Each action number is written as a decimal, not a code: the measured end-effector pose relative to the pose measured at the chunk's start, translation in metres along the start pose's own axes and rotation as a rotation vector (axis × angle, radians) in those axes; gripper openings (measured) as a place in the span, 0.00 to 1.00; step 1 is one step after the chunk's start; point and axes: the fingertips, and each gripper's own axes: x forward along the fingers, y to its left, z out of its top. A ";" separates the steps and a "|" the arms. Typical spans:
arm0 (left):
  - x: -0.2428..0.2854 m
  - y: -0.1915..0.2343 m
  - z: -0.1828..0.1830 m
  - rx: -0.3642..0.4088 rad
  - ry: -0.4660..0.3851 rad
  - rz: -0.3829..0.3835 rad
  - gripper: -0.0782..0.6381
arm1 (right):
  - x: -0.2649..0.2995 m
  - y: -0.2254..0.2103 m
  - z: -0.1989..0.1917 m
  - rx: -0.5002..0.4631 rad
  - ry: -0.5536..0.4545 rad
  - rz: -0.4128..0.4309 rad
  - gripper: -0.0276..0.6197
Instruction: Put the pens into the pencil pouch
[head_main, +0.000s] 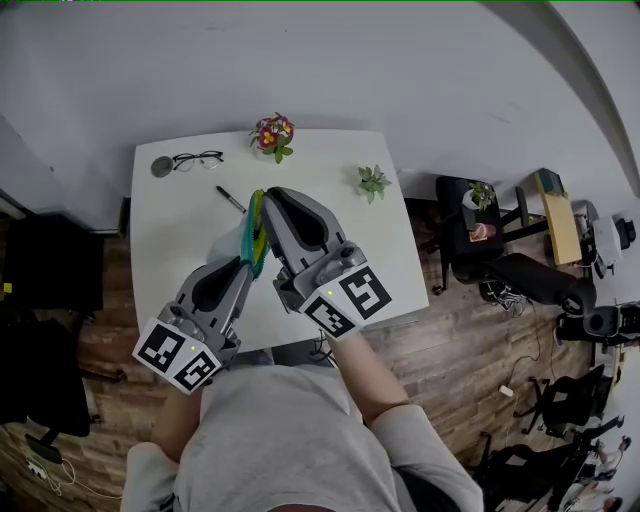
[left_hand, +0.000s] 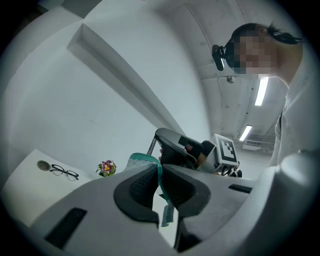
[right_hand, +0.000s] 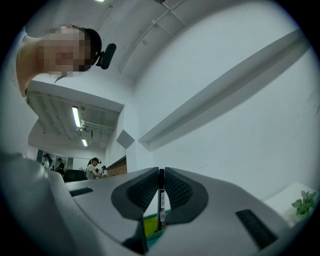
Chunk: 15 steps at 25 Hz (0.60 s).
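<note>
Holding: left tongs (left_hand: 160, 182) are pinched shut on the teal rim of the pouch (left_hand: 142, 161). The pouch hangs at the centre of the head view and seems clear of the tabletop (head_main: 170, 225).
Right tongs (right_hand: 161, 186): pressed together on a pen (right_hand: 161, 199), its dark barrel standing vertical in frame between the pads.
Key relation: the pen's lower end meets the pouch's yellow-green edge at the bottom centre of the right gripper view. Its long axis aims down at that edge. The right tongs are nearer the opening, so the next move is probably a short feed along that axis.
Loose pen (head_main: 231, 199): lies diagonally on the tabletop, above the tongs in the head view and apart from the pouch.
Hidden: no view shows the pouch mouth, so how wide it gapes is unclear. The held pen's tip is cut off, touching or inside unknown. In the head view the right tongs cover the held pen.
</note>
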 end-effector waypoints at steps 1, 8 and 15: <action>-0.001 0.001 0.002 0.000 -0.005 0.001 0.18 | 0.000 0.002 -0.004 -0.005 0.016 0.006 0.12; -0.010 0.000 0.008 0.009 -0.030 0.014 0.18 | -0.003 0.014 -0.018 -0.040 0.098 0.044 0.12; -0.026 0.010 0.005 0.009 -0.039 0.079 0.18 | 0.000 -0.004 -0.030 -0.034 0.214 0.000 0.12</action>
